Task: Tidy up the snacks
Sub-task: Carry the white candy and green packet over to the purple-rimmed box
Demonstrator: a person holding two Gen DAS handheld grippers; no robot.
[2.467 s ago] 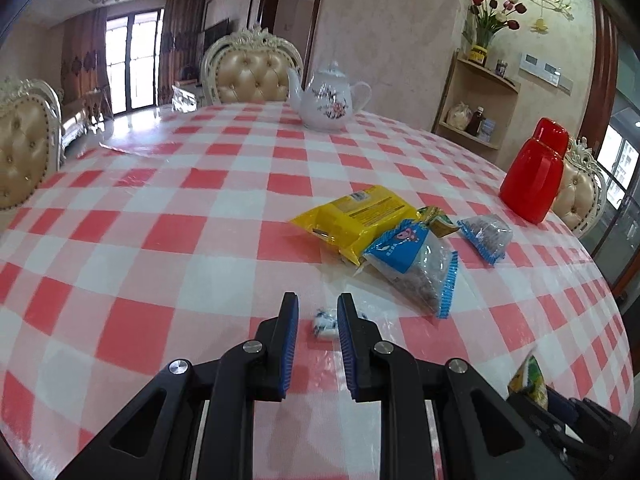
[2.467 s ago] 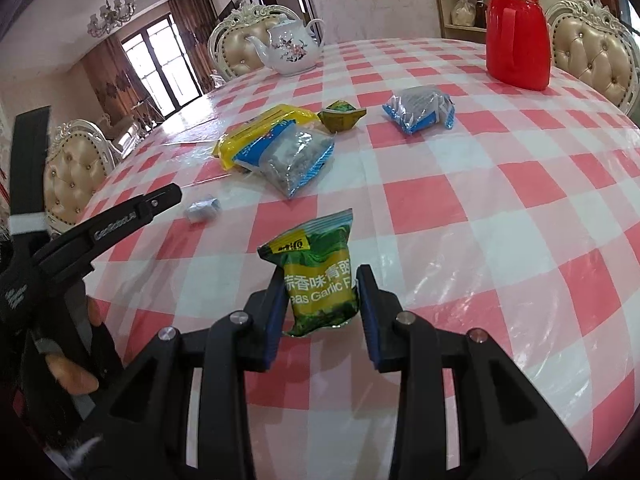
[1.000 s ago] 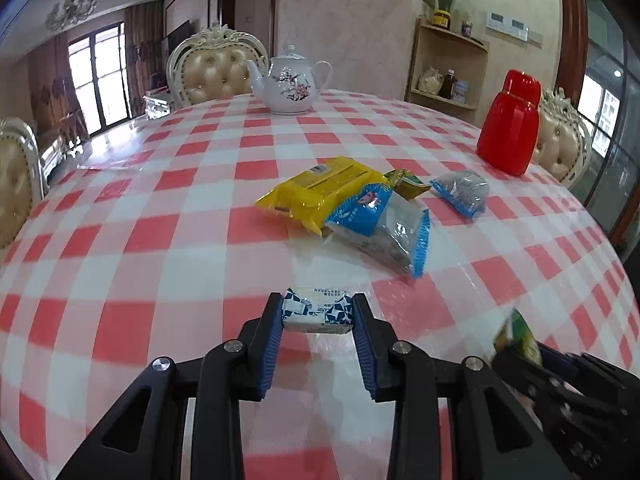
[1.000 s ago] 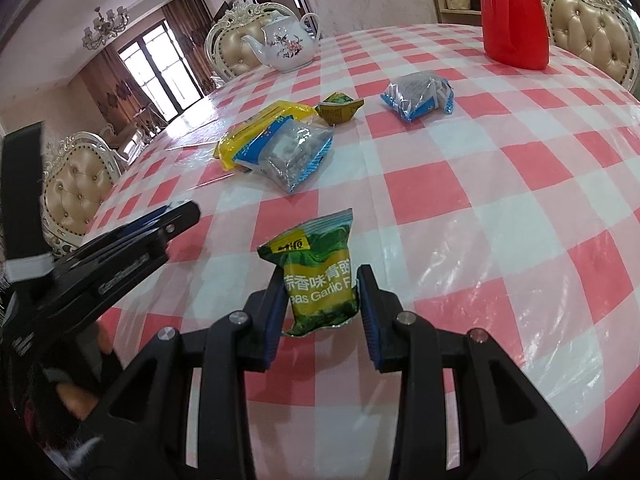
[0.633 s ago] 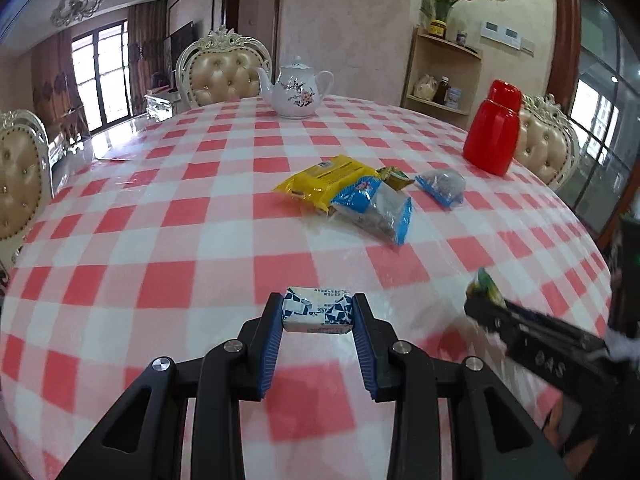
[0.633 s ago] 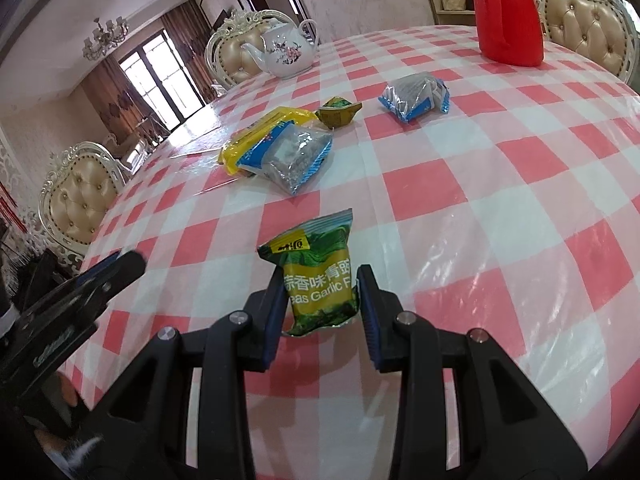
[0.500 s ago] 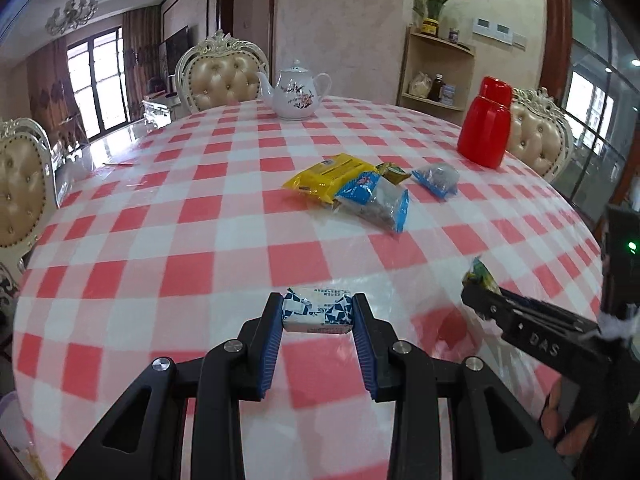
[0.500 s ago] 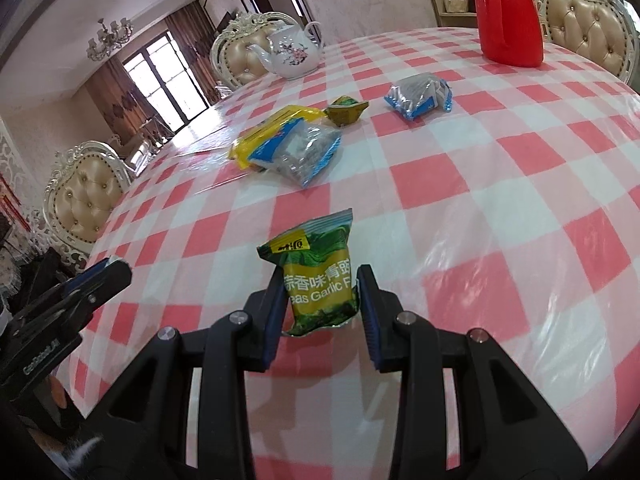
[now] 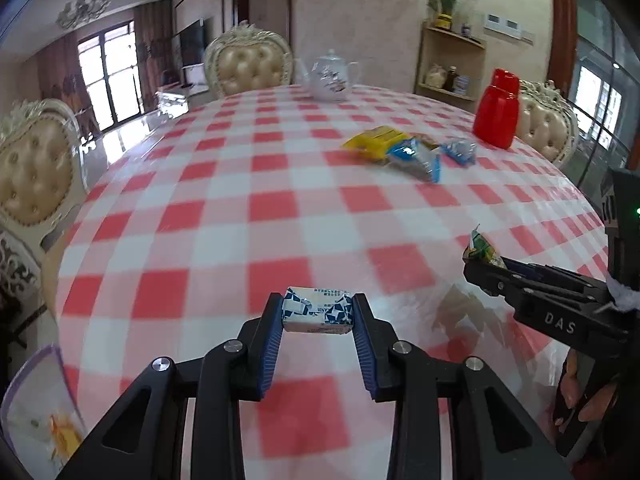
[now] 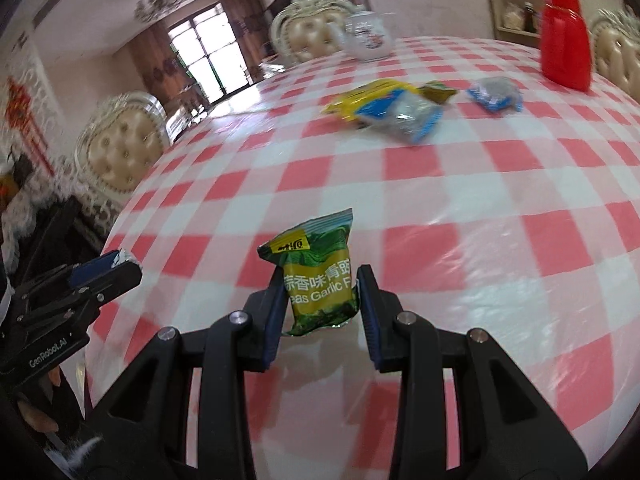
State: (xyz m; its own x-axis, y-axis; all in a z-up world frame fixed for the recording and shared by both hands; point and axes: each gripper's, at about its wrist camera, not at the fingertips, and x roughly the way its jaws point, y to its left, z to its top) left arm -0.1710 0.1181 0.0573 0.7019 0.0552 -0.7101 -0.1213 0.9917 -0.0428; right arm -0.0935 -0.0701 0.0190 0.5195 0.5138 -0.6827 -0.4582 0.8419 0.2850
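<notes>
Two tongs clamped, left tongs [image 9: 318,316] on blue-white candy [image 9: 318,312], right tongs [image 10: 322,300] on green pea packet [image 10: 318,276], label readable only there

The far pile of snack packets [image 10: 390,110] is smeared by motion blur in the right wrist view, so its print cannot be read, and the small dark packet [image 10: 440,91] behind it is too blurred to identify. The green pea packet [image 10: 320,276] has the end of its label covered by one pad of the right tongs [image 10: 322,300]. A pale container [image 9: 38,412] at the lower left of the left wrist view is cut by the frame edge and blurred. The small jars [image 9: 450,78] on the shelf are too small to tell apart.
</notes>
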